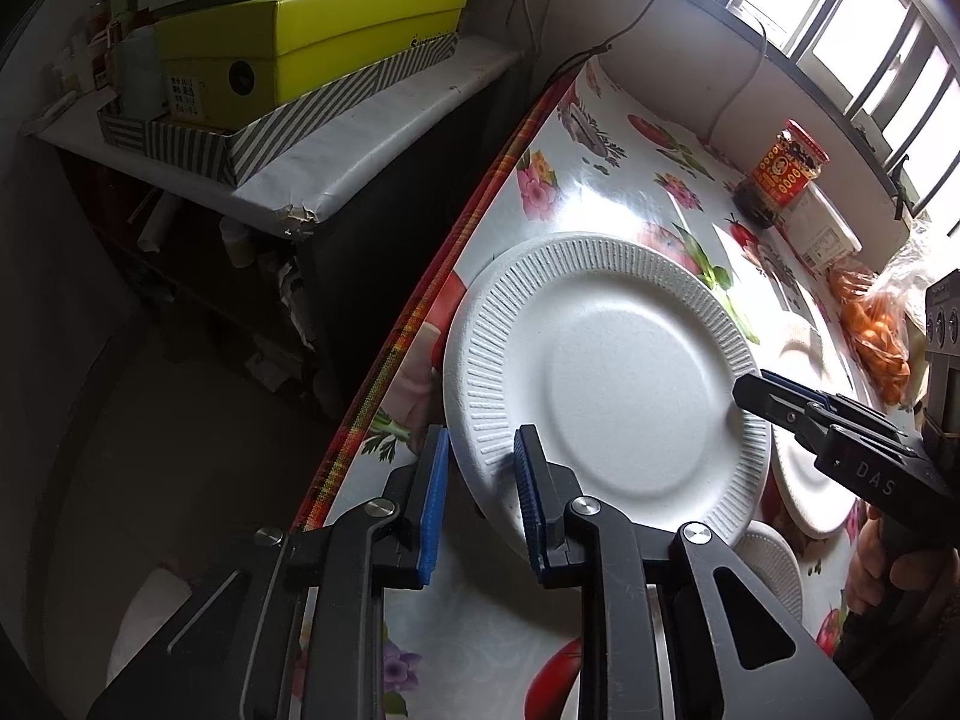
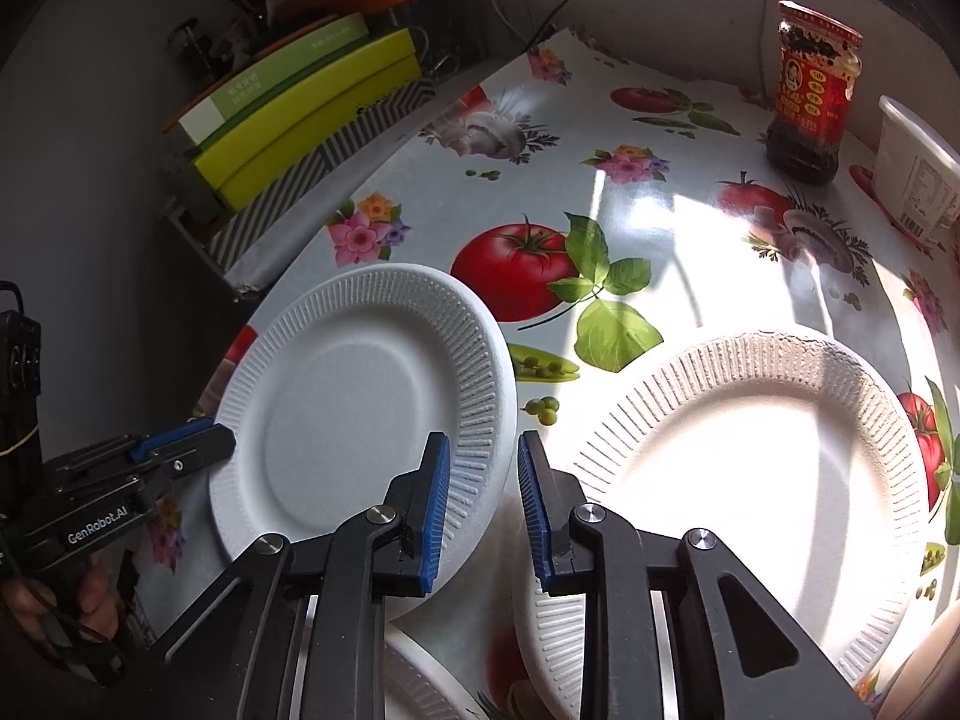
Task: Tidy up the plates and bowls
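Foam plate [image 1: 600,372] up off the worktop [image 2: 630,228], tilted, gripped at two opposite points of its ribbed rim. Near the worktop's left edge [image 1: 408,324], partly over a second plate [image 2: 750,468] lying flat to the right.

Left tongs [image 1: 483,438]: clamped on the near-left rim, one pad above, one below. Right tongs [image 2: 482,441]: clamped on the right rim, same way. Bite shallow on both sides, no deeper than the ribbing.

Smaller ribbed dish [image 1: 774,564] below the raised plate; bowl or plate, cannot tell.

Risks from here:
- Thin foam held by two separate hands. Any pull apart or opposite twist likely to buckle or crack the rim.
- Shallow grip. Slip on one side, then plate swinging from the other and probably dropping.
- Close to the worktop edge. Release or slip on the left side, and likely a fall to the floor.
- Lowering off-centre onto the second plate: rims catching, stack left crooked, dish beneath nudged.
- Sauce jar [image 2: 810,96] and white tub [image 2: 918,180] well apart at the back; little danger there.
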`<state>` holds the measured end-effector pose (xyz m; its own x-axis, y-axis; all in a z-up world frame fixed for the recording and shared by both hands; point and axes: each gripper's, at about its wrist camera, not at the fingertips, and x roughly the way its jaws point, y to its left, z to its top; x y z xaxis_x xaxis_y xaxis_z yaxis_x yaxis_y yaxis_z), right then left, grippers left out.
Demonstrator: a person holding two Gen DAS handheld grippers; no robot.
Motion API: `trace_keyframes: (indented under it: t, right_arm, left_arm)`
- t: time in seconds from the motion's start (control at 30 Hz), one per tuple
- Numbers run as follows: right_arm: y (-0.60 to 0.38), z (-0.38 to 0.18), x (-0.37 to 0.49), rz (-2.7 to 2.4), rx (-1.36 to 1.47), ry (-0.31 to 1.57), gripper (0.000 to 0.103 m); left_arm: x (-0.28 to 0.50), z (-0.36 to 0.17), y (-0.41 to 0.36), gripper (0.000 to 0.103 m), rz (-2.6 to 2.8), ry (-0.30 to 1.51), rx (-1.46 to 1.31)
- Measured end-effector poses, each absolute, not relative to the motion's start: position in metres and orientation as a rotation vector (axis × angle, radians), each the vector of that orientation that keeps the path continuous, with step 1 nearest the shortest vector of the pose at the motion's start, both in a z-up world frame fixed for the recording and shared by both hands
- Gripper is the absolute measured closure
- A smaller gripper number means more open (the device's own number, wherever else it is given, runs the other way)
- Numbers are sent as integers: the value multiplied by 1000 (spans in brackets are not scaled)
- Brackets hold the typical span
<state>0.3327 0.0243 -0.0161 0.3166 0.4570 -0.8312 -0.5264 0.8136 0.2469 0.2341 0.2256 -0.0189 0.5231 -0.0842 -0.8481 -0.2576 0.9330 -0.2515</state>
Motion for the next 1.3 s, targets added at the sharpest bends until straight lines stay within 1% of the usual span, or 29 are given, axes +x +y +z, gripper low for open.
trace_keyframes:
  t: [0.63, 1.3]
  right_arm:
    - [21, -15, 332, 639, -66, 1066, 83]
    - [8, 0, 316, 622, -37, 1044, 83]
  left_arm:
    - [235, -13, 227, 83, 117, 1007, -377]
    - [224, 6, 216, 84, 111, 980, -348]
